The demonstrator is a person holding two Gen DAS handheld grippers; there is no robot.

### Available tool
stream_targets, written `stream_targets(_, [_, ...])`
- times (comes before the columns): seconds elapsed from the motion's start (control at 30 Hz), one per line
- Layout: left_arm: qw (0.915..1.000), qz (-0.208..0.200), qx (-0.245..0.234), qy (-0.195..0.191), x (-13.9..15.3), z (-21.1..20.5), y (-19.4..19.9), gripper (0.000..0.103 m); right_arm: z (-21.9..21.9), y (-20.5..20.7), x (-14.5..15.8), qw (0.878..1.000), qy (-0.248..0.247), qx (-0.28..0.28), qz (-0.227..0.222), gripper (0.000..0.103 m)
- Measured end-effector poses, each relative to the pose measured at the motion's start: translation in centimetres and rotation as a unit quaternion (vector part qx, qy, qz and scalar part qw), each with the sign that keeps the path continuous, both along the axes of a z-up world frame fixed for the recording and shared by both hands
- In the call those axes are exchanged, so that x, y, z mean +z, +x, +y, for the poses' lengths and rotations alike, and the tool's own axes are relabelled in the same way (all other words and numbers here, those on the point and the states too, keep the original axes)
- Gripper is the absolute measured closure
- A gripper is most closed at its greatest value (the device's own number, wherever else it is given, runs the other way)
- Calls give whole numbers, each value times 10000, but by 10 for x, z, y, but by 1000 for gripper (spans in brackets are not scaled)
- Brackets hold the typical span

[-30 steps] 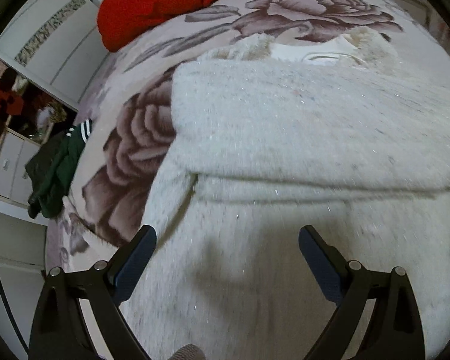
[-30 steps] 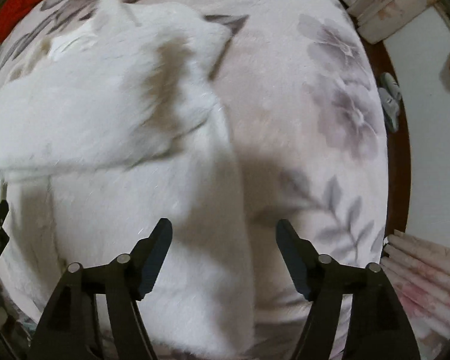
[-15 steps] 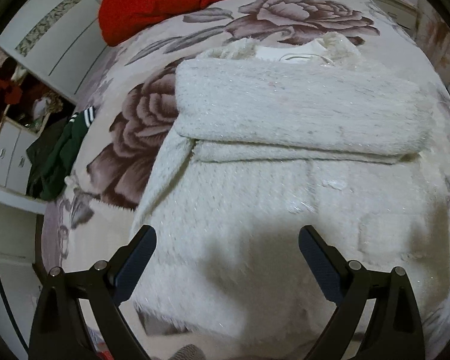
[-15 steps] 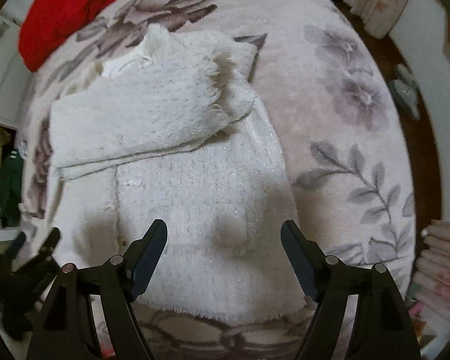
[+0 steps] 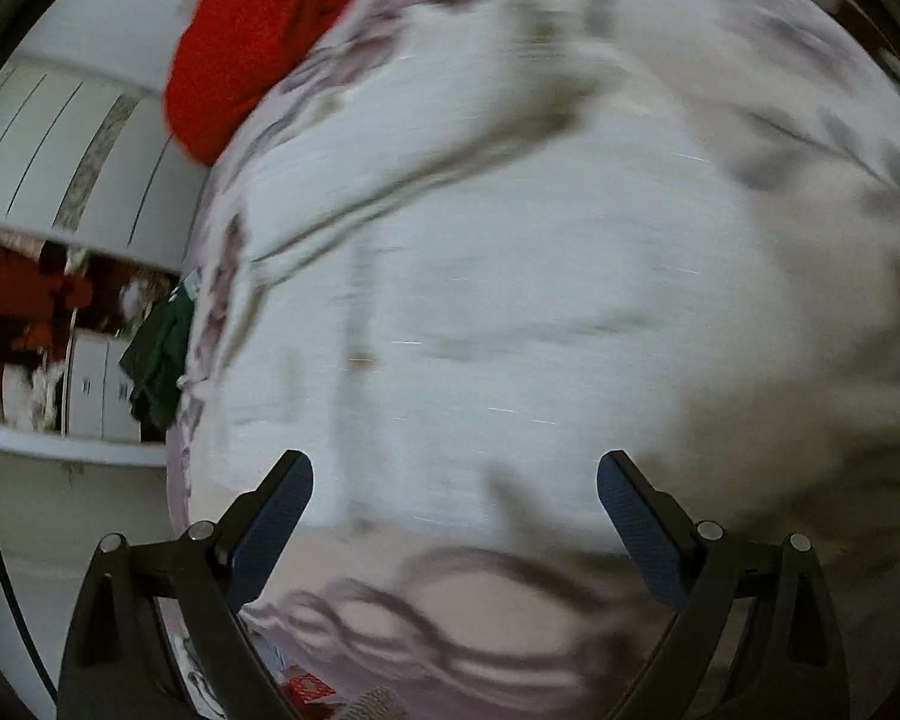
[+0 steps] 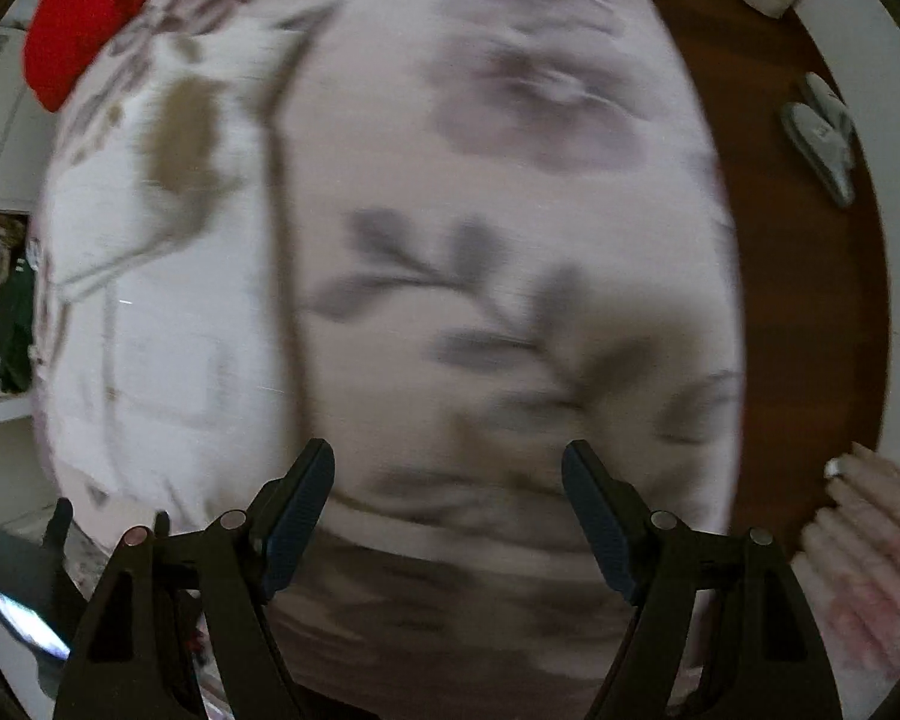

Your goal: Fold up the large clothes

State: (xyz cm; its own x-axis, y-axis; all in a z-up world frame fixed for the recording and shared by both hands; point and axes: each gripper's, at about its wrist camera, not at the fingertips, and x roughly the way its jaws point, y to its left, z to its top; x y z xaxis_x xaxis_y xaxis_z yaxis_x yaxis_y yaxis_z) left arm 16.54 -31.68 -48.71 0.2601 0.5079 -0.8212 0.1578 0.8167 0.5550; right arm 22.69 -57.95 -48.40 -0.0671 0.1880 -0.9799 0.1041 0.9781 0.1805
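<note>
My white fuzzy sweater point(image 5: 510, 300) lies flat on the flowered bedspread point(image 6: 510, 192), long axis running from its hem near me up to the folded sleeves. My left hand-held gripper point(image 5: 455, 483) hangs released over the hem; my right hand-held gripper point(image 6: 448, 471), jaws just widened and empty, hangs over bare bedspread beside the sweater's right edge.

One white sweater point(image 5: 510, 300), one red garment point(image 5: 258, 42), perhaps two slippers point(image 6: 822, 132)

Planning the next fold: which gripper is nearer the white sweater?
Left. The left gripper hovers over the white sweater; the right gripper hangs over bare bedspread beside it.
</note>
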Motion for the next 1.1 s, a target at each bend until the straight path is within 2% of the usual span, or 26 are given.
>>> stream_targets(0.07, [9999,118,-26,-78,-10,-29,-5,6,-25,-1,-7,9998,-149,18,116,23])
stream_targets(0.13, [10000,56,-5,-29,-16,-51,-4,6,-45,0,-11,9996,-240,2,168,23])
stream_targets(0.27, [9996,-155,2,248,-25,-72,12,6,-78,11,-14,9994,-301,-84,169,23])
stream_targets(0.43, [9988,-252,-273,309,-20,-99,12,6,-99,36,-16,9995,-219,-190,121,23])
stream_targets(0.53, [9969,-82,-393,678,-44,-103,15,6,-100,50,-19,9997,-160,-150,101,23])
stream_targets(0.63, [9903,235,-361,1320,-84,-94,30,6,-92,67,-22,9999,34,-108,59,23])
stream_targets(0.7, [9888,137,-188,1474,-87,-80,38,5,-85,80,-23,9999,143,-5,-26,23])
stream_targets(0.77, [9844,-190,72,1748,-79,-67,43,6,-75,92,-25,9996,238,81,-123,23])
stream_targets(0.8, [9812,-321,208,1892,-75,-61,45,9,-69,100,-26,9994,261,141,-176,23])
stream_targets(0.87, [9838,-441,565,1645,-66,-45,46,33,-56,113,-28,9987,416,178,-250,23])
stream_targets(0.9, [9860,-454,708,1437,-63,-40,46,58,-49,121,-30,9977,582,183,-288,23])
stream_targets(0.93, [9881,-450,840,1209,-61,-34,46,80,-40,133,-32,9957,856,170,-325,23])
stream_targets(0.97, [9890,-456,933,1051,-58,-31,47,86,-34,142,-34,9931,1118,134,-330,23])
stream_targets(1.0, [9896,-501,988,922,-53,-29,47,88,-26,153,-39,9879,1520,83,-298,23])
stream_targets(1.1, [9908,-556,1120,515,-40,-19,49,91,0,187,-60,9607,2772,-169,-35,23])
